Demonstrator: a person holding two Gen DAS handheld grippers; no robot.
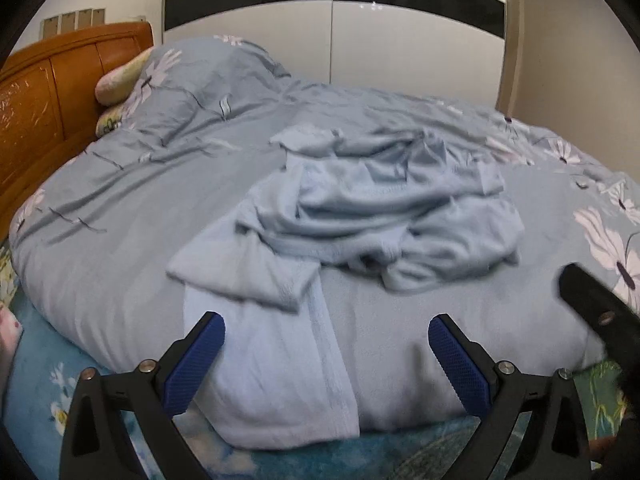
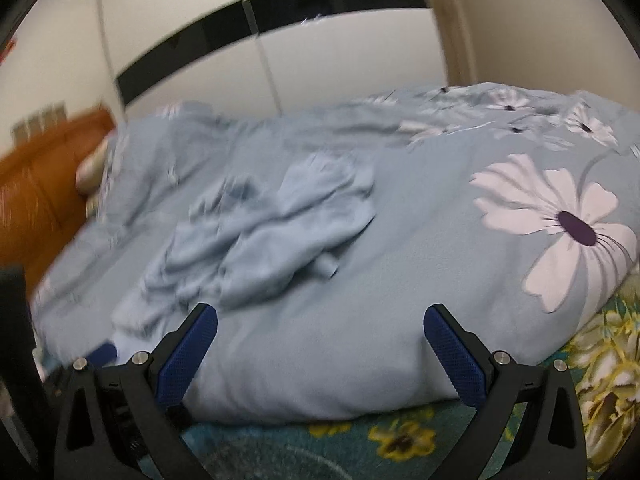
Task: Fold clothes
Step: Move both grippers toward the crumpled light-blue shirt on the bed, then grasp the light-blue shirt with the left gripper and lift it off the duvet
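Observation:
A crumpled light-blue garment [image 1: 372, 208] lies in a heap on the blue floral duvet [image 1: 120, 208], with one long piece [image 1: 276, 360] hanging over the near edge. My left gripper [image 1: 326, 332] is open and empty, just in front of that hanging piece. The garment also shows in the right wrist view [image 2: 272, 232], blurred, left of centre on the duvet [image 2: 400, 280]. My right gripper [image 2: 320, 324] is open and empty, near the duvet's front edge, to the right of the garment. A black part of the right gripper [image 1: 596, 304] shows at the right of the left wrist view.
A wooden headboard [image 1: 36, 108] and pillows [image 1: 120, 80] stand at the left. A white wardrobe with a black band [image 1: 332, 8] stands behind the bed. A teal floral sheet [image 2: 400, 440] shows under the duvet's front edge.

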